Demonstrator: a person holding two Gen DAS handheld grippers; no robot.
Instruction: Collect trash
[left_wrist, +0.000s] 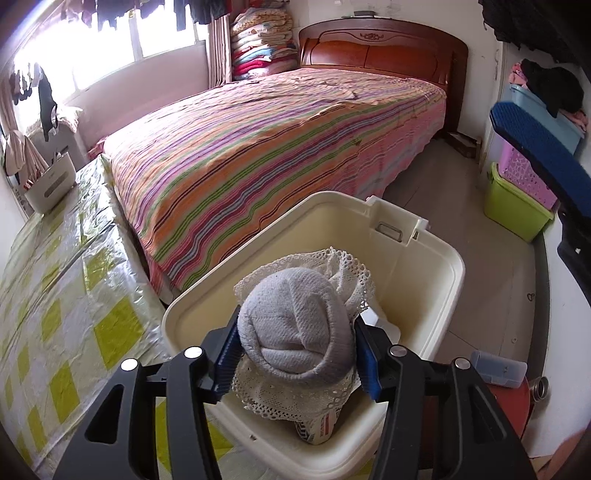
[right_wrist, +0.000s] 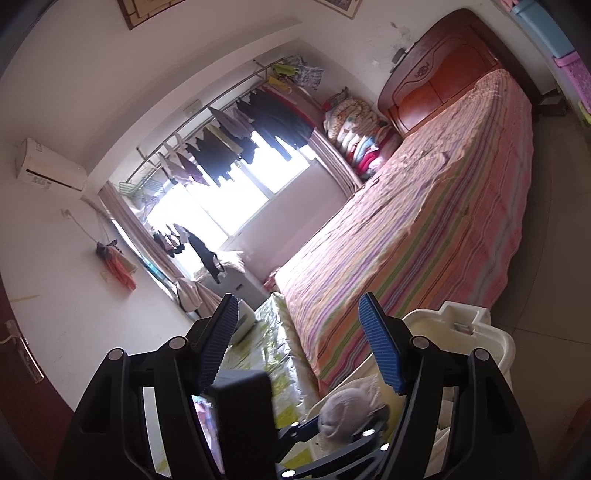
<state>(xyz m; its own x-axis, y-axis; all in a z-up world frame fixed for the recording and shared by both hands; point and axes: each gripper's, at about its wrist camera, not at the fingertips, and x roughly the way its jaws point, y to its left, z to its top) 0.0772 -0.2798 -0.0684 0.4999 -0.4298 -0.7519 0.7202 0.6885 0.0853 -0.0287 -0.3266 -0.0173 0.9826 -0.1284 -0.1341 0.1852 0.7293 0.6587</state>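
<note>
My left gripper (left_wrist: 297, 350) is shut on a balled-up grey-white sock with a lace cuff (left_wrist: 295, 328) and holds it over the open cream plastic bin (left_wrist: 439, 291). A small printed packet (left_wrist: 321, 430) lies on the bin's floor under the sock. The right gripper's blue finger (left_wrist: 546, 158) shows at the right edge of the left wrist view. In the right wrist view my right gripper (right_wrist: 299, 347) is open and empty, above and to the left of the left gripper; the sock (right_wrist: 347, 413) and the bin (right_wrist: 491, 339) show below it.
A bed with a striped cover (left_wrist: 277, 147) lies beyond the bin. A table with a yellow checked plastic cloth (left_wrist: 62, 295) stands to the left, a white caddy (left_wrist: 51, 184) at its far end. Stacked plastic baskets (left_wrist: 517, 192) stand on the right. A red stool (left_wrist: 506, 410) is beside the bin.
</note>
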